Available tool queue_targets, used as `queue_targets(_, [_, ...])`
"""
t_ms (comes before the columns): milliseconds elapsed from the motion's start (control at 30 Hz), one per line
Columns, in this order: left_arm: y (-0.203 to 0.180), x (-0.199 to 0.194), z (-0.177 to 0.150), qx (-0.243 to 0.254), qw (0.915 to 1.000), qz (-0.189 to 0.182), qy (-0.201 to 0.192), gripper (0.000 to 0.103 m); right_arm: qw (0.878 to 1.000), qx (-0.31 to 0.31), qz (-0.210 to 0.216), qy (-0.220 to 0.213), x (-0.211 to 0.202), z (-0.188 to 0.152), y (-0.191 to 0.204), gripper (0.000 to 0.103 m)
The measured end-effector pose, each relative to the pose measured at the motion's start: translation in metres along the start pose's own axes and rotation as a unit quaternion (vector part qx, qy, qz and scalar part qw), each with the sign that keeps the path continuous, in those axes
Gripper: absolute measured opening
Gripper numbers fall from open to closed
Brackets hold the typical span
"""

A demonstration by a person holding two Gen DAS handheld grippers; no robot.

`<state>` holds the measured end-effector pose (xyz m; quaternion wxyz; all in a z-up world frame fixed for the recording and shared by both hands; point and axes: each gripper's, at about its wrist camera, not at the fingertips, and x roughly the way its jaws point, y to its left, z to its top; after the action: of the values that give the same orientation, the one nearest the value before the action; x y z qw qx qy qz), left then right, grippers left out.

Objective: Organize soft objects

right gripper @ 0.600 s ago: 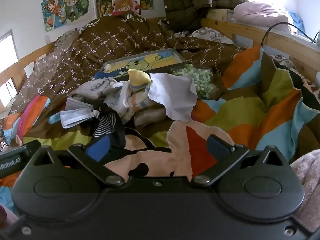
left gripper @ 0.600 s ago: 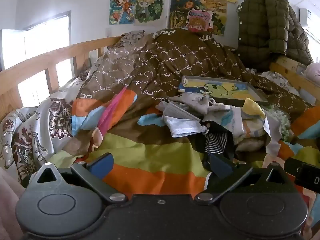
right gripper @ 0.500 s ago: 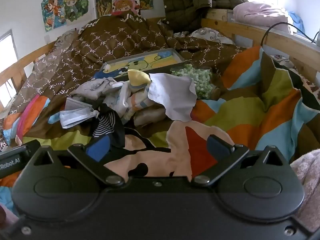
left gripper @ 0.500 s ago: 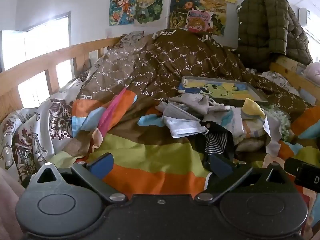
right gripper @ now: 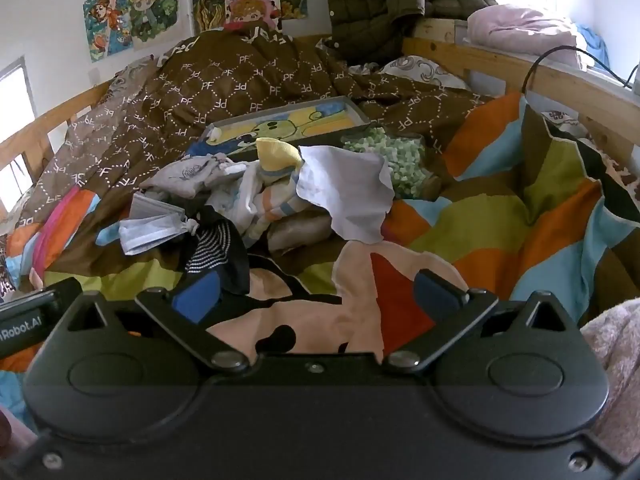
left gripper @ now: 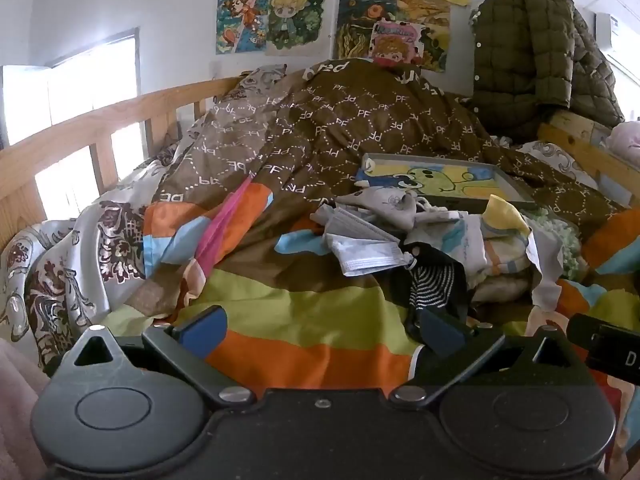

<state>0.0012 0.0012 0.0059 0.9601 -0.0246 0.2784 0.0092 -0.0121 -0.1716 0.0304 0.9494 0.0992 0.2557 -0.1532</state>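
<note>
A heap of small soft items lies on the striped bedspread [left gripper: 304, 320]: a black striped sock [left gripper: 434, 280] [right gripper: 216, 248], face masks [left gripper: 360, 246] [right gripper: 154, 228], a grey cloth [left gripper: 384, 204] [right gripper: 192, 178], a yellow-toed sock [left gripper: 502, 216] [right gripper: 276, 158] and a white cloth [right gripper: 344, 196]. A grey tray with a cartoon picture [left gripper: 440, 180] [right gripper: 288, 126] lies behind the heap. My left gripper [left gripper: 320, 330] is open and empty, just short of the heap. My right gripper [right gripper: 316, 292] is open and empty over a peach, red and black cloth [right gripper: 360, 300].
A brown patterned quilt [left gripper: 340, 128] is bunched at the back. Wooden rails [left gripper: 80, 136] [right gripper: 540, 76] line both sides. A green quilted jacket [left gripper: 532, 56] hangs at the far end. A green fuzzy item [right gripper: 400, 160] lies right of the heap. A pink blanket [right gripper: 520, 28] rests on the right rail.
</note>
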Motion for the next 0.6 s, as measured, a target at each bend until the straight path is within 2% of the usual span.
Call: queue_targets(600, [-0.0016, 0.0006, -0.0013, 0.003, 1.0000, 0.001, -0.002, 0.102, 1.000, -0.001, 0.000, 0.000, -0.0001, -0.0003, 0.0002, 0.103])
